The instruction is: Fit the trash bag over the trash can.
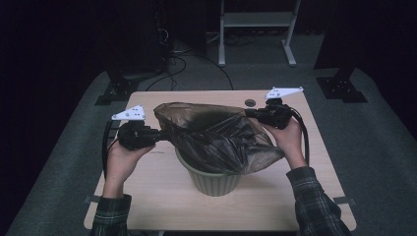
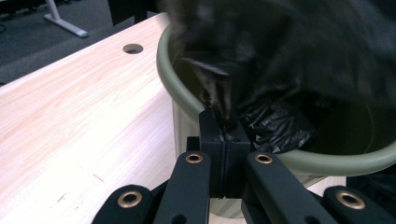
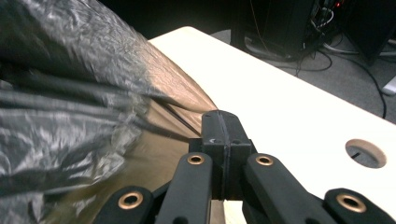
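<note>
place: lab or recording studio | signs: dark curtains are closing in the space | a pale wooden counter (image 1: 162, 196) is standing on grey carpet (image 1: 378, 147) | cables (image 1: 196, 59) are trailing past a metal stand frame (image 1: 255, 19)

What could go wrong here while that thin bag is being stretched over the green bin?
The bag is pinched at thin edges by the left gripper and the right gripper, so the film might tear or slip free. The bin looks light and could tip if pulled sideways.
</note>
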`<state>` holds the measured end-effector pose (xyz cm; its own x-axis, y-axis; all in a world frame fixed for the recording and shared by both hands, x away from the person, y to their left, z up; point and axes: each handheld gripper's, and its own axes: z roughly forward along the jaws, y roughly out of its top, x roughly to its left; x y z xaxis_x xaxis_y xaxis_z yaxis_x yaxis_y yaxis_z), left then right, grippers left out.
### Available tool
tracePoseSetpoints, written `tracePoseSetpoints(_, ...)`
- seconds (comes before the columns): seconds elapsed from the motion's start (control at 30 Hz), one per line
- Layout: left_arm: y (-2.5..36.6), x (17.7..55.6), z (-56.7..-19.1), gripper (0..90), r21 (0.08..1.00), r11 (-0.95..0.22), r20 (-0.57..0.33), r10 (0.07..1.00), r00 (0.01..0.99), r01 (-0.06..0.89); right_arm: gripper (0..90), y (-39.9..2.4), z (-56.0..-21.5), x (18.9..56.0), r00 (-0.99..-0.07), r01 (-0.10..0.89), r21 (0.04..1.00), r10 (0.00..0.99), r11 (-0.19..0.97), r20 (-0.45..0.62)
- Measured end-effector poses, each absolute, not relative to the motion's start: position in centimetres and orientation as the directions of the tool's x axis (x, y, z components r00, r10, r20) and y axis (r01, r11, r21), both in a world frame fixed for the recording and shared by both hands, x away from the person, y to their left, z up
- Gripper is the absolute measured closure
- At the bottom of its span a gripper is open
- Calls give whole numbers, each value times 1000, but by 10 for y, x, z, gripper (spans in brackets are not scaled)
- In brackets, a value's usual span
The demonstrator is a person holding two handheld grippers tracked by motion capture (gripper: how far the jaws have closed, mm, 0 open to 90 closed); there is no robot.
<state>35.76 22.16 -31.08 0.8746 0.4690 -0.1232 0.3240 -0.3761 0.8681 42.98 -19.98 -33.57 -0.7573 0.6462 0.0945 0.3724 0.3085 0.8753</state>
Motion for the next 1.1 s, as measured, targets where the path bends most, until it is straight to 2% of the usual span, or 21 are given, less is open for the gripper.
tracePoseSetpoints(0.23, 223, 359, -315, 892, 868, -372, -128, 472, 872, 328, 900, -193, -346, 428, -759, 380, 869, 644, 316, 98)
tracePoseSetpoints(0.4, 230, 355, -311, 608, 882, -341, -126, 497, 859, 326, 900, -195, -336, 425, -761, 362, 877, 644, 315, 82)
tracePoseSetpoints(0.43, 233, 352, -309, 608, 888, -333, -114, 505, 855, 315, 900, -196, -334, 423, -762, 357, 880, 643, 312, 82)
tracePoseSetpoints(0.47, 238, 348, -306, 481, 896, -325, -101, 517, 850, 303, 900, -198, -332, 422, -759, 350, 882, 648, 316, 69)
tracePoseSetpoints(0.63, 254, 335, -295, 384, 912, -302, -85, 527, 846, 280, 900, -204, -333, 423, -750, 361, 879, 658, 312, 75)
tracePoseSetpoints(0.67, 257, 333, -292, 367, 915, -295, -84, 528, 845, 275, 856, -205, -333, 423, -750, 360, 880, 658, 310, 75)
tracePoseSetpoints(0.7, 257, 333, -292, 358, 915, -295, -84, 528, 845, 275, 856, -205, -333, 423, -750, 360, 880, 658, 310, 75)
tracePoseSetpoints(0.73, 260, 329, -288, 358, 921, -285, -79, 532, 843, 266, 802, -205, -332, 422, -749, 356, 883, 658, 306, 75)
tracePoseSetpoints(0.77, 264, 324, -280, 336, 928, -275, -70, 532, 844, 251, 707, -207, -329, 420, -744, 350, 890, 664, 292, 74)
tracePoseSetpoints(0.8, 264, 324, -280, 335, 928, -275, -70, 532, 844, 251, 707, -207, -329, 420, -744, 350, 890, 664, 292, 74)
tracePoseSetpoints(0.83, 266, 317, -270, 335, 936, -265, -56, 534, 844, 230, 666, -209, -325, 417, -740, 335, 898, 669, 285, 64)
tracePoseSetpoints(1.1, 247, 309, -225, 336, 952, -272, 14, 507, 862, 144, 634, -213, -315, 413, -738, 325, 904, 672, 276, 60)
